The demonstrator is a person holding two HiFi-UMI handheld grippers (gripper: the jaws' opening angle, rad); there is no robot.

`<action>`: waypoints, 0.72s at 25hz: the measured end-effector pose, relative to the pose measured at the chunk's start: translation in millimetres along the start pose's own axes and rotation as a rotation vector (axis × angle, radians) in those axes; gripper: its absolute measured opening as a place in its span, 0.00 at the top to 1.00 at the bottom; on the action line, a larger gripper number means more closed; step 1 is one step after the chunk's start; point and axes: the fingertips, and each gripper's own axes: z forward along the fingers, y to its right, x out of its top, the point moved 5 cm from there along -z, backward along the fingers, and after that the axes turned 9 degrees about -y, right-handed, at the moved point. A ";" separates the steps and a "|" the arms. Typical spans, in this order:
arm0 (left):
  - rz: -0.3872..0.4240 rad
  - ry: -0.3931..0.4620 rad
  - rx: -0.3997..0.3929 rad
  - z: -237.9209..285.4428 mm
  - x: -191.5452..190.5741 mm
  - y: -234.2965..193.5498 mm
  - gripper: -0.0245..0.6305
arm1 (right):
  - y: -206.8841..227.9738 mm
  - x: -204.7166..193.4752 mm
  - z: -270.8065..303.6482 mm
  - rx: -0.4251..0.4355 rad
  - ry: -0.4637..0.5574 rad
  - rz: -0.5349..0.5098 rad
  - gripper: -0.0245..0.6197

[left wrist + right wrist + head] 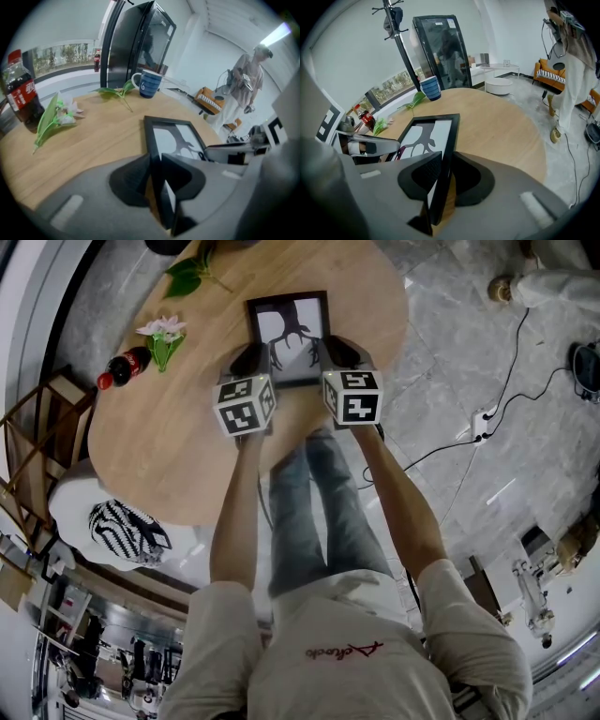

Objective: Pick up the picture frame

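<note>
A rounded wooden counter (169,446) carried a handful of scattered things.
A black picture frame (289,324) with a tree silhouette lay toward the person's side of the wood. Well off to its left stood a cola bottle (125,367), with a white flower (165,337) on green leaves just beside it. Farther back lay a leafy sprig (187,276), close to a blue mug (149,83).

The picture frame (288,334) rests on the desk (187,446). The left gripper (251,358) is at its near left corner and the right gripper (337,352) at its near right, jaws clamped on the side rails. To its left are a flower (165,334), then a bottle (124,367). A leafy sprig (187,276) and a mug (149,83) sit farther back.
</note>
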 end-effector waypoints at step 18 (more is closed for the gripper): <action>-0.028 0.067 0.021 -30.9 3.4 15.4 0.85 | -8.8 8.5 -34.7 -0.032 0.071 -0.011 0.85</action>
